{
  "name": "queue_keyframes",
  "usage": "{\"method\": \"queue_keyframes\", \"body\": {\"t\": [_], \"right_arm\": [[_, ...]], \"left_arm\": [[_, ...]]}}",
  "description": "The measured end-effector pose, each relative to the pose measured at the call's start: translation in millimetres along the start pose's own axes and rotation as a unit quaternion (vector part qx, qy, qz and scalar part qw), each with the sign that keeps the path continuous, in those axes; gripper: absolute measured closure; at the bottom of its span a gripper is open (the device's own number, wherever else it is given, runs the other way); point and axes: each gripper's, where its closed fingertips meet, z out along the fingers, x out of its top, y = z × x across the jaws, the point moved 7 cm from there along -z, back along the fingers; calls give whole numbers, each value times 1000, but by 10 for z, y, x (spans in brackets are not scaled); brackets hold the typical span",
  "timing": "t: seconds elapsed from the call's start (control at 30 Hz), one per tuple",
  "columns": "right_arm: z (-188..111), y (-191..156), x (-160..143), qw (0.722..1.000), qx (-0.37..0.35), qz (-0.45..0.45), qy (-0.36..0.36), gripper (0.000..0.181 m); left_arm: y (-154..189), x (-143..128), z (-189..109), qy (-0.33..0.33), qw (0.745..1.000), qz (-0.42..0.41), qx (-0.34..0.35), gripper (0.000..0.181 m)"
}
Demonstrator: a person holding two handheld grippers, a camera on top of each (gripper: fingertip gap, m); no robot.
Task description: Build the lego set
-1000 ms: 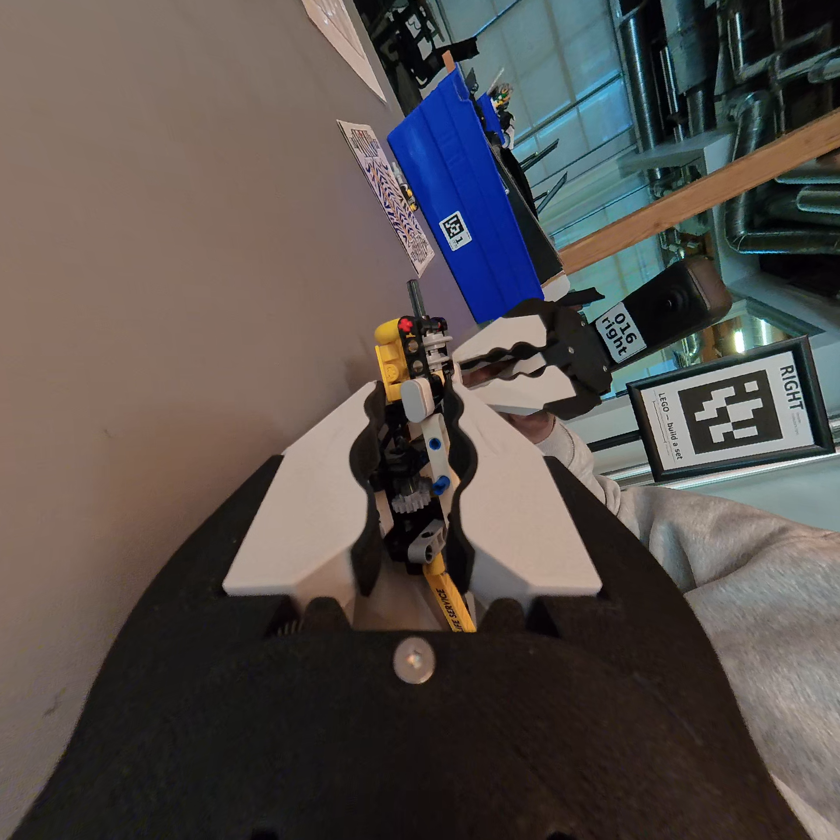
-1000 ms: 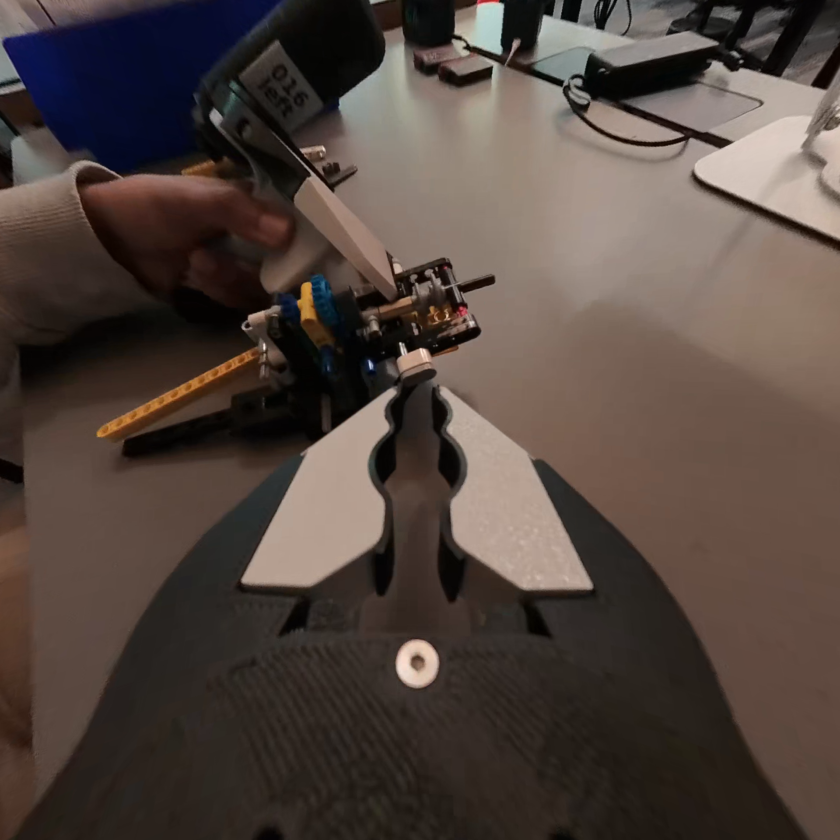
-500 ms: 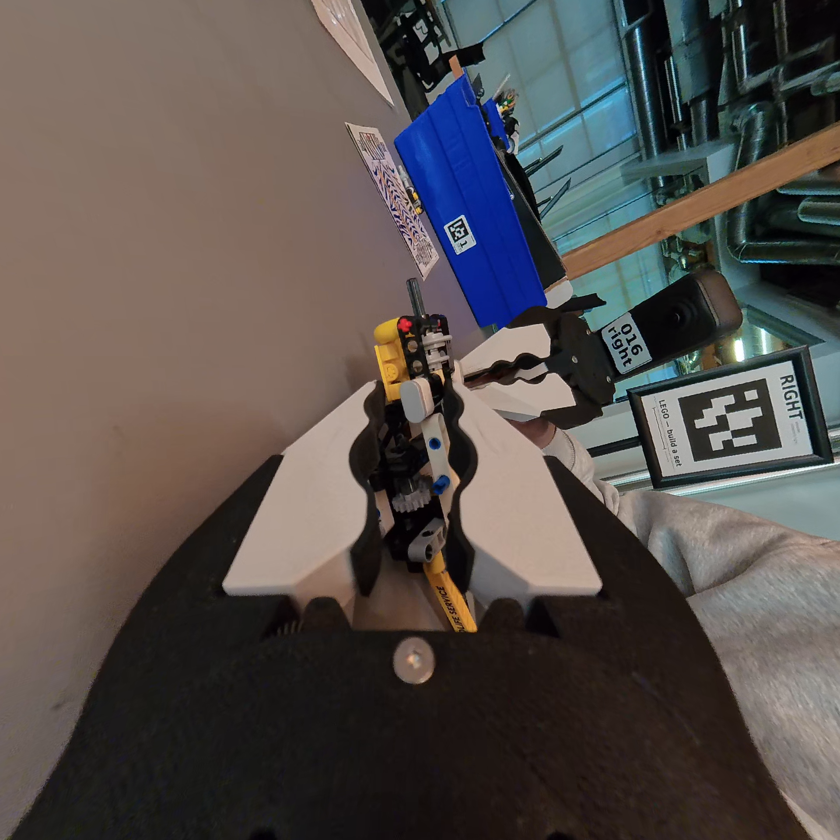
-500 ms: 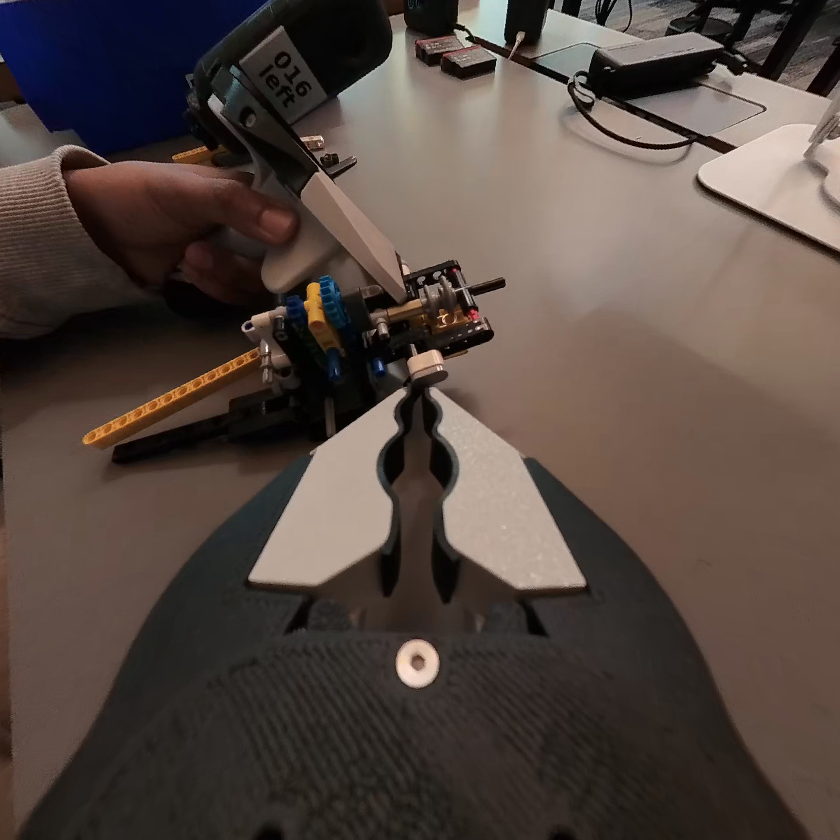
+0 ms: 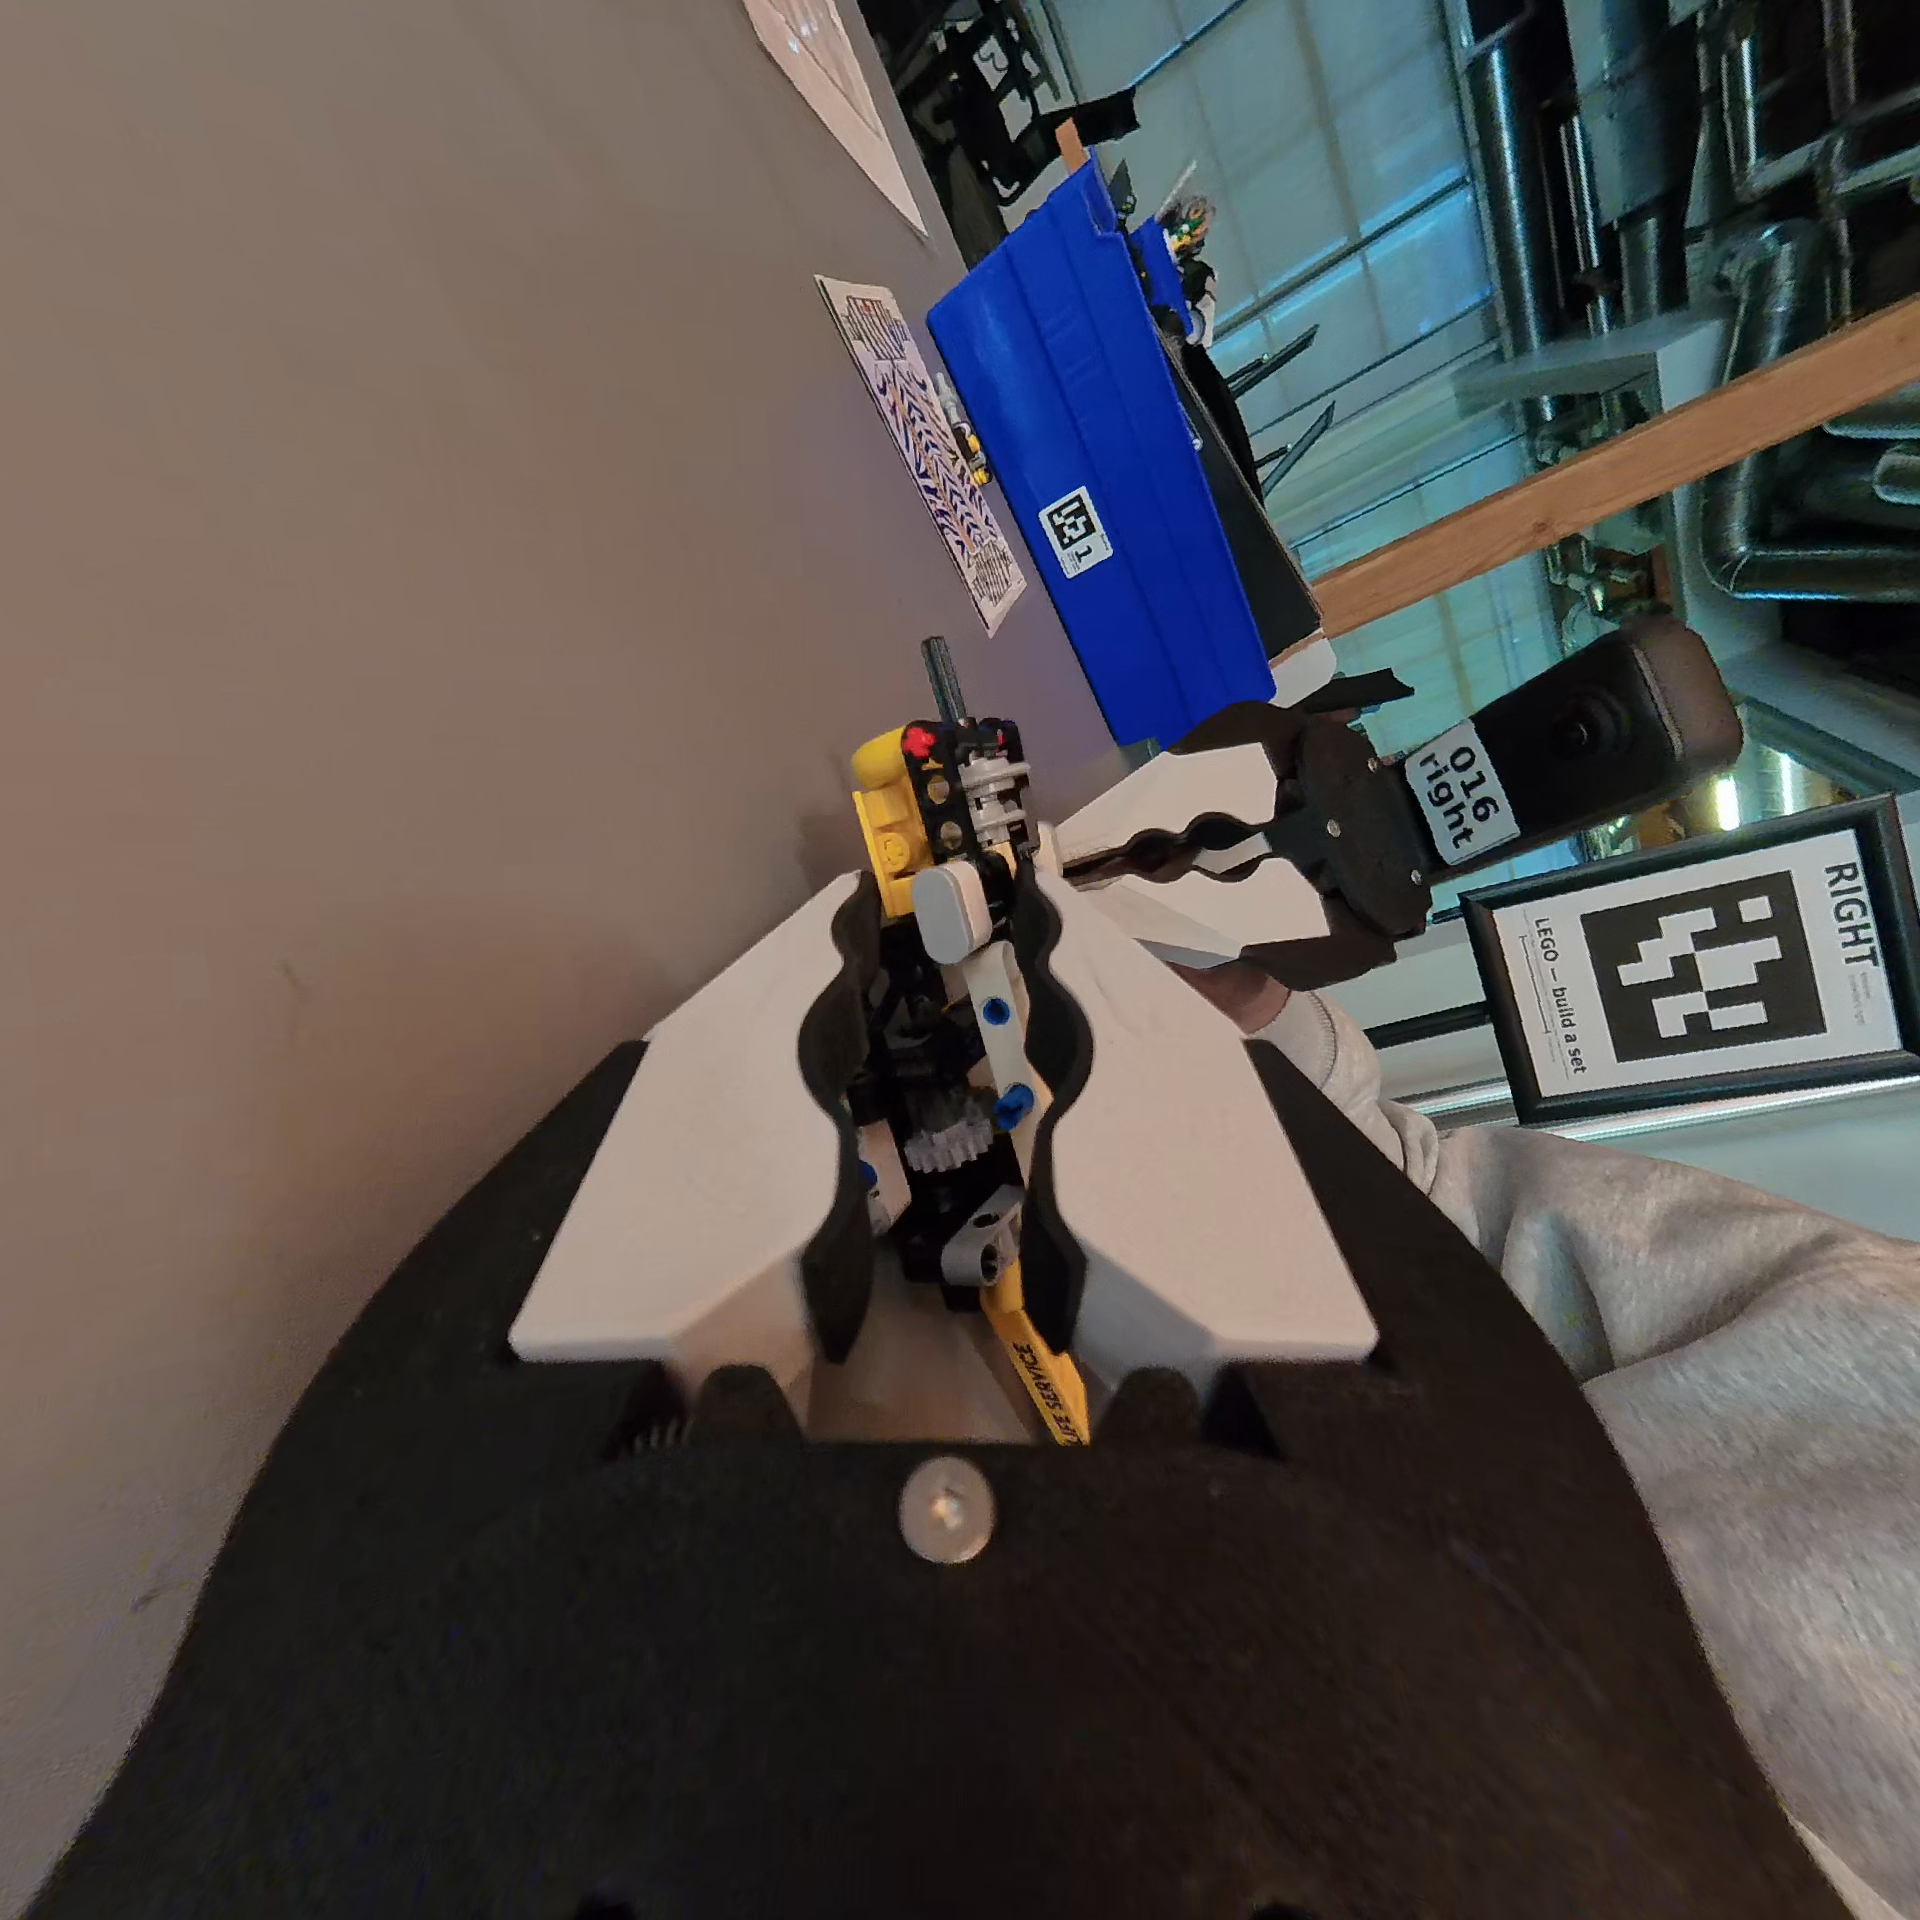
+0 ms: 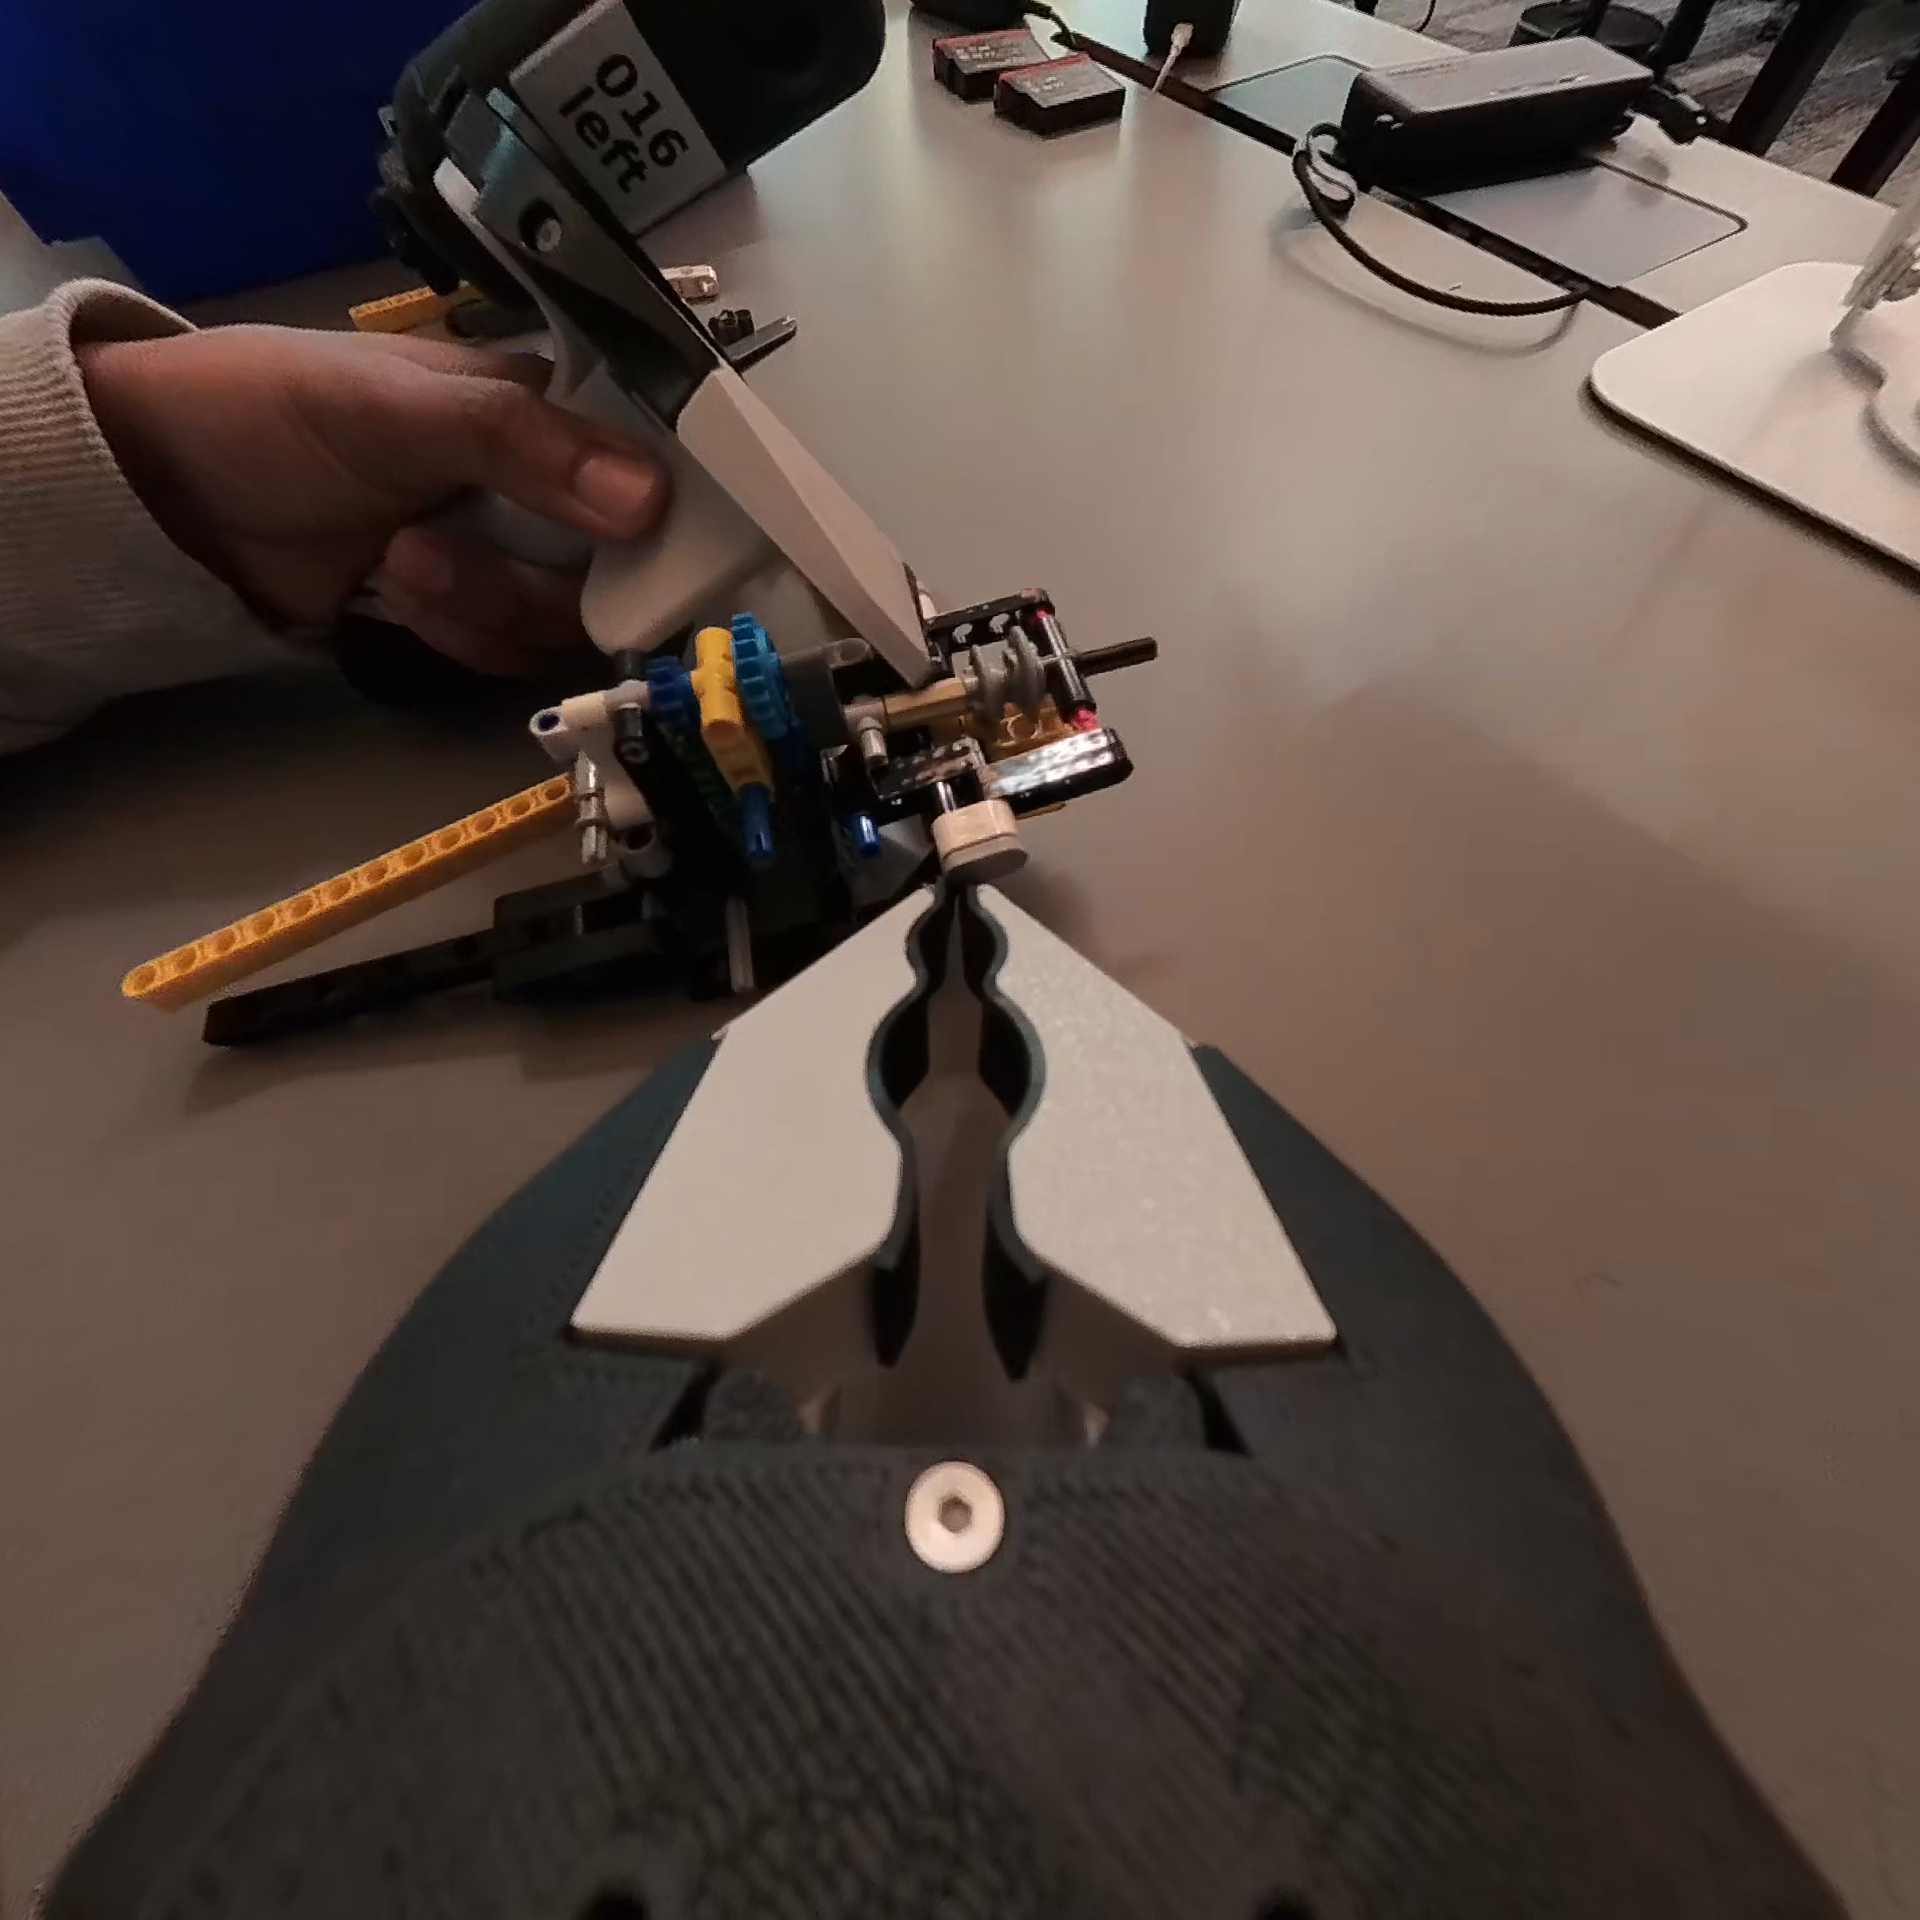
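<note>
The partly built lego model (image 6: pixel 790 748) is black with blue and yellow gears, a long yellow beam (image 6: pixel 343 899) and a black axle sticking out of its far end. It rests tilted on the grey table (image 6: pixel 1351 831). My left gripper (image 5: pixel 940 894) is shut on the model (image 5: pixel 935 1049), gripping its middle; it also shows in the right wrist view (image 6: pixel 904 644). My right gripper (image 6: pixel 951 894) is shut and empty, its tips just short of a light grey round knob (image 6: pixel 977 831) on the model's near side. It shows beside the model in the left wrist view (image 5: pixel 1060 862).
A blue bin (image 5: pixel 1101 457), a printed sheet (image 5: pixel 925 447) and a framed marker sign (image 5: pixel 1704 966) stand around the work area. Loose lego pieces (image 6: pixel 416 307) lie behind the left gripper. A power adapter with cable (image 6: pixel 1496 94) and a white stand base (image 6: pixel 1766 395) sit far right. About 4 centimetres separates my left fingertips from my right.
My right gripper's fingers have closed from slightly open to shut, and it has drawn back a little from the grey knob. The left gripper keeps its hold on the model.
</note>
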Motion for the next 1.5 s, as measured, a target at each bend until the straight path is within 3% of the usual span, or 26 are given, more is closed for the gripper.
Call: {"method": "queue_keyframes", "body": {"t": [0.33, 0.63, 0.77, 0.9, 1.5], "right_arm": [[15, -12, -24, 1000, 11, -6, -14, 181], [-52, 30, 26, 997, -29, -60, 27, 168], [-30, 9, 42, 997, -11, -71, 31, 157], [-46, 37, 51, 997, -12, -59, 38, 166], [33, 74, 35, 999, 17, -47, 8, 167]], "left_arm": [[4, 4, -3, 3, 1000, 0, -3, 156], [3, 8, -7, 4, 1000, -5, -9, 156], [12, -7, 11, -6, 1000, 0, -9, 156], [16, -6, 8, -5, 1000, 0, -13, 156], [20, -19, 21, -15, 1000, 2, -14, 157]]}}
